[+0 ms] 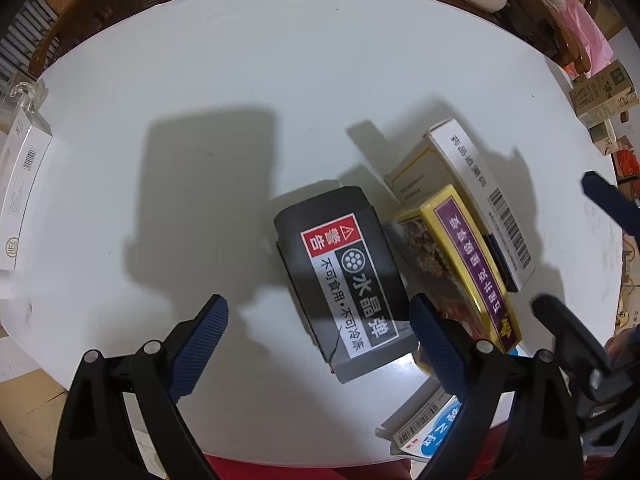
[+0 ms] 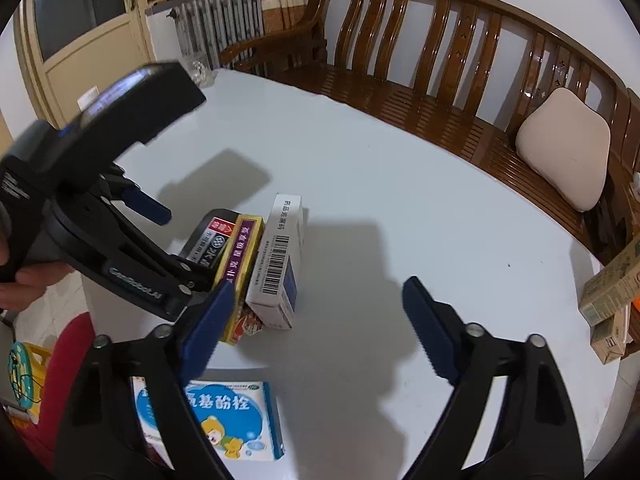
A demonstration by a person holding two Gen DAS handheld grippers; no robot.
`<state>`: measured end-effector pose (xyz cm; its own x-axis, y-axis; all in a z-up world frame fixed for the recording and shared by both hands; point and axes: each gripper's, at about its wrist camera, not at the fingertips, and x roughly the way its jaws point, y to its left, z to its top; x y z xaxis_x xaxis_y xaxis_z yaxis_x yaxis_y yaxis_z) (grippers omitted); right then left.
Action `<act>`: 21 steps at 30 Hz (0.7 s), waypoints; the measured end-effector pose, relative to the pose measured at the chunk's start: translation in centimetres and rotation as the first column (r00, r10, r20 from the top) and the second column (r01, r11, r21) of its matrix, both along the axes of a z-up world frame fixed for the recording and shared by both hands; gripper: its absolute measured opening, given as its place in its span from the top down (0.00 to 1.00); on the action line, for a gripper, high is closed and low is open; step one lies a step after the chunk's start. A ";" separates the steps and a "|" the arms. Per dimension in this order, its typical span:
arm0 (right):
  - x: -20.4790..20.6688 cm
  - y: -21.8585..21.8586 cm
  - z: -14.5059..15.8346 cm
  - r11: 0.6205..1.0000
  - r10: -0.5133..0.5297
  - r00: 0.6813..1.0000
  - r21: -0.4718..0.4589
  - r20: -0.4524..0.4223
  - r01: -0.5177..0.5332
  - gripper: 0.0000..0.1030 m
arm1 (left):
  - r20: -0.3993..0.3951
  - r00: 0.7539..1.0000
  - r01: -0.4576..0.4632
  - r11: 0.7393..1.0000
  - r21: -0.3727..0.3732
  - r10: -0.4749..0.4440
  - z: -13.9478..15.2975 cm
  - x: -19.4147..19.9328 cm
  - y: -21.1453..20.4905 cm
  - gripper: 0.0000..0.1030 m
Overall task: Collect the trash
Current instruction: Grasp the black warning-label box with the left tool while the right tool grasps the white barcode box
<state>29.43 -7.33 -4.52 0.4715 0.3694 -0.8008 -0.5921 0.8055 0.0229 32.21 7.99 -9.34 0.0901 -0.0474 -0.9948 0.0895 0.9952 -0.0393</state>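
Observation:
Three boxes stand side by side on the white table [image 1: 200, 80]: a black box with a red warning label [image 1: 344, 276], a yellow and purple box [image 1: 460, 268] and a white box with a barcode [image 1: 480, 188]. My left gripper [image 1: 320, 332] is open, just above the black box's near end. A blue and white medicine box [image 2: 228, 420] lies at the near table edge. My right gripper [image 2: 316, 328] is open and empty, to the right of the white box [image 2: 280, 256]. The left gripper also shows in the right wrist view [image 2: 180, 248].
A wooden bench [image 2: 440, 92] with a beige cushion [image 2: 564, 148] runs behind the table. Cardboard cartons [image 2: 608, 296] stand at the right edge. A white box [image 1: 20, 184] lies at the left edge. A red seat [image 2: 64, 364] is at the near left.

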 end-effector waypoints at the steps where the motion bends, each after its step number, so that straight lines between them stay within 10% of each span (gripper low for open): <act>1: 0.2 0.1 -0.2 1.000 0.002 1.000 0.000 -0.005 -0.002 0.25 | -0.002 1.000 0.000 1.000 -0.002 0.000 -0.1 0.1 0.1 0.13; 21: 0.8 1.5 -1.5 0.999 0.027 0.999 -0.015 -0.022 -0.028 0.37 | -0.051 0.998 -0.030 0.998 -0.049 0.027 -1.7 1.4 0.2 0.13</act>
<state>30.24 -5.78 -6.05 0.4438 0.3696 -0.8164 -0.6137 0.7892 0.0237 33.57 8.14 -11.00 0.0417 -0.0948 -0.9946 0.0580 0.9940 -0.0923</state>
